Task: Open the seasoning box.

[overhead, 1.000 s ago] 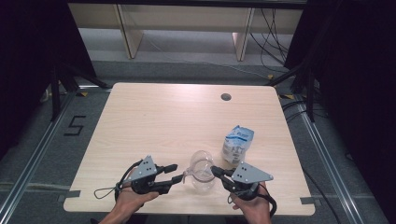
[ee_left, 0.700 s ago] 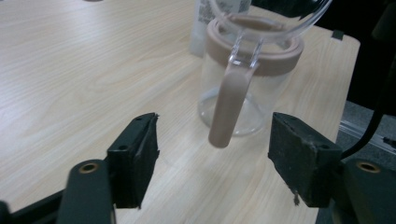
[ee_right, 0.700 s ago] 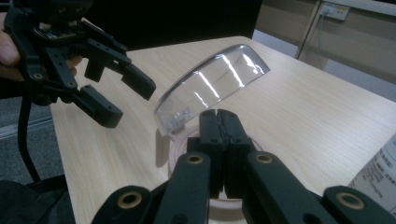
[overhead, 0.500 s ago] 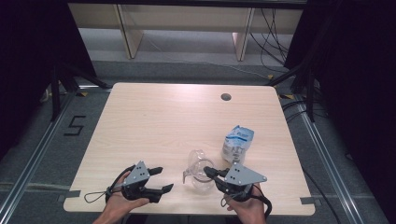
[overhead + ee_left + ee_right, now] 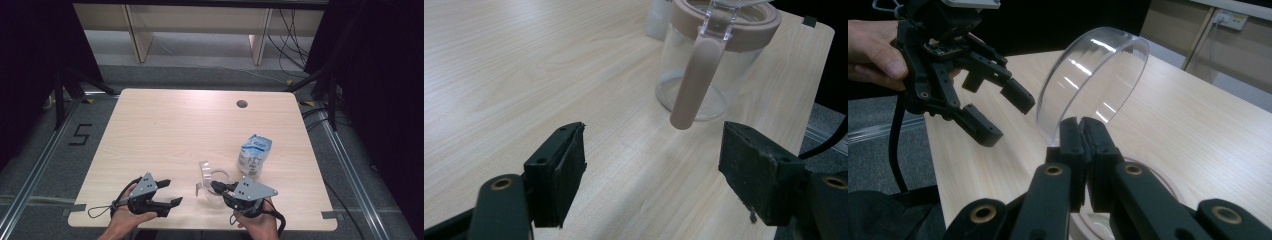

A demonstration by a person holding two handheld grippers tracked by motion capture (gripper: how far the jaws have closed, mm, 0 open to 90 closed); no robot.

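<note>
White-blue bag [image 5: 254,154], wooden table [image 5: 165,130], grey floor [image 5: 210,60]

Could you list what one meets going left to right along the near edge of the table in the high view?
Left gripper → clear jar → right gripper gripping the jar's open lid → white bag.

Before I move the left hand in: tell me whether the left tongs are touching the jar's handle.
Apart. In the left gripper view the left tongs stand open, with bare table between their pads and the jar's handle, which hangs ahead of them.
</note>
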